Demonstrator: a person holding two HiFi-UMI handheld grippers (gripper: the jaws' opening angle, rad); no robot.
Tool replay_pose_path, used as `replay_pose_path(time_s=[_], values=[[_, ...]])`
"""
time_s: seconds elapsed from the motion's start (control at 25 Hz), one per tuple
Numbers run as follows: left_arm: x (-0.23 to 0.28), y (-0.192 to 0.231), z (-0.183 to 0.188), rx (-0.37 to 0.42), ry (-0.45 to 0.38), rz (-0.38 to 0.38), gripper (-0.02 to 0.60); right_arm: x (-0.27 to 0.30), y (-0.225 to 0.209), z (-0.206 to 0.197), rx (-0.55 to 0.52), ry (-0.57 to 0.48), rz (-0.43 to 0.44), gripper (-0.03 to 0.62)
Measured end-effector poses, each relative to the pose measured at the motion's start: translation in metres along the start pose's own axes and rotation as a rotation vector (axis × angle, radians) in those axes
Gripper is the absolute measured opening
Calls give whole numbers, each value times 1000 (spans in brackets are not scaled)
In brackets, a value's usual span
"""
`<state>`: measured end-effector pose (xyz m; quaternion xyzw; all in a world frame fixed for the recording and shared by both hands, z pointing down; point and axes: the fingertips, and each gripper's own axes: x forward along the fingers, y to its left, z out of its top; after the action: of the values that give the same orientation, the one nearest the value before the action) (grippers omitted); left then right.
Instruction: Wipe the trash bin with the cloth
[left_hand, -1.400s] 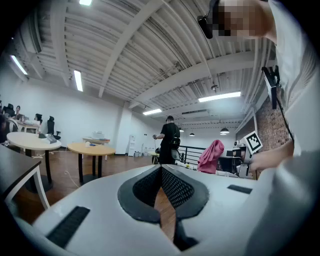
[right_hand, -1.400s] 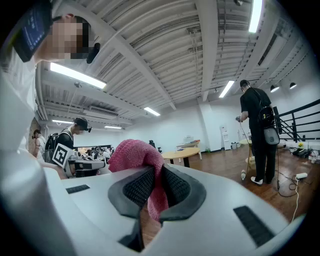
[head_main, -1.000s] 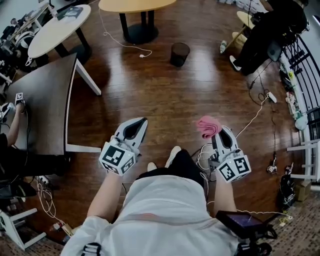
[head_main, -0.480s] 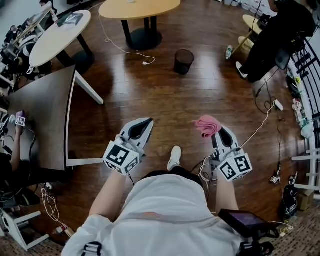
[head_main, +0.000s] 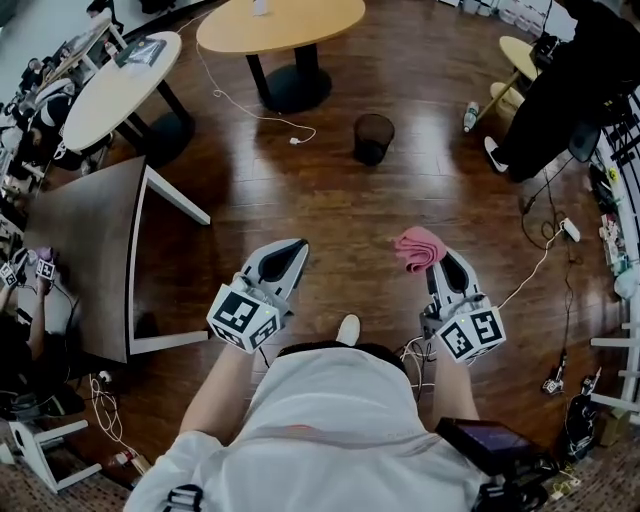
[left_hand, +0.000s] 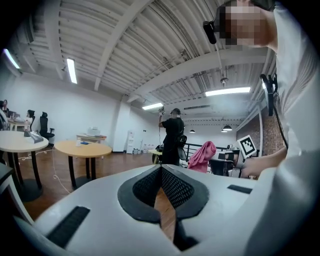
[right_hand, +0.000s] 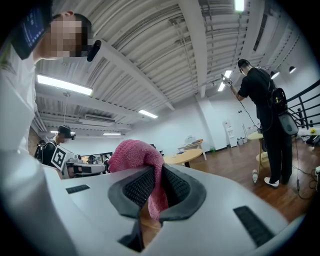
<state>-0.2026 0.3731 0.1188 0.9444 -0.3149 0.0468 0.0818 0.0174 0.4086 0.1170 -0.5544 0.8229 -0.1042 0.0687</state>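
Head view: right gripper (head_main: 444, 262) clamped on pink cloth (head_main: 417, 247), left gripper (head_main: 286, 251) closed, empty. Walk to trash bin (head_main: 373, 137) far ahead of both; hold tight.

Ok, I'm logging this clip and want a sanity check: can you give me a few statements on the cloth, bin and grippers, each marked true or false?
1. The right gripper is shut on the pink cloth. True.
2. The left gripper grips a cloth too. False: its jaws are together on nothing.
3. The trash bin stands on the wooden floor, ahead of the person. True.
4. The pink cloth touches the trash bin. False: they are well apart.
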Motion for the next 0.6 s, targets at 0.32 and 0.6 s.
replay_pose_path(time_s=[0.32, 0.6], values=[[49, 25, 5, -14, -7, 56, 9, 33, -45, 5, 10, 14, 33, 38], [83, 52, 1, -41, 4, 44, 9, 66, -70, 0, 22, 33, 16, 38]])
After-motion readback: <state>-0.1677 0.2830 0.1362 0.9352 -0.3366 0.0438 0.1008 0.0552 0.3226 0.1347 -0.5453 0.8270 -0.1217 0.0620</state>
